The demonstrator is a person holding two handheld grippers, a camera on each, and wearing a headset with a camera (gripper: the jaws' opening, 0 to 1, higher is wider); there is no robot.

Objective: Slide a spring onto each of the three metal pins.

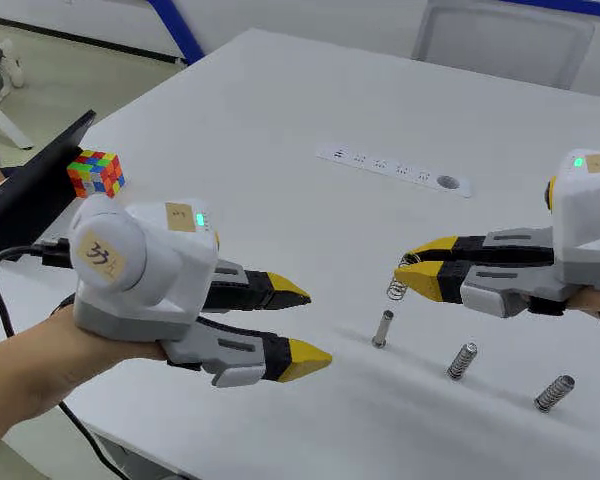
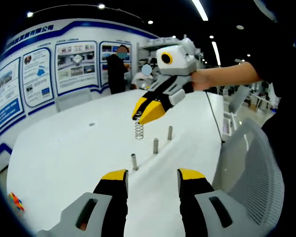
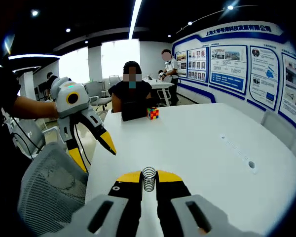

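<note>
The right tongs point(image 1: 412, 272) pinch a spring point(image 1: 397, 289) by its top. It hangs near upright, just above the bare pin point(image 1: 382, 328) and slightly off its axis. Two other pins point(image 1: 462, 361) on the counter point(image 1: 280, 150) already wear springs. The left tongs point(image 1: 305, 325) gape, holding nothing.

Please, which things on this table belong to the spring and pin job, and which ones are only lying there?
For the job: held spring, bare pin, middle pin with spring, right pin with spring, right tool, left tool.
Lying about: Rubik's cube, power strip, black flat device.
</note>
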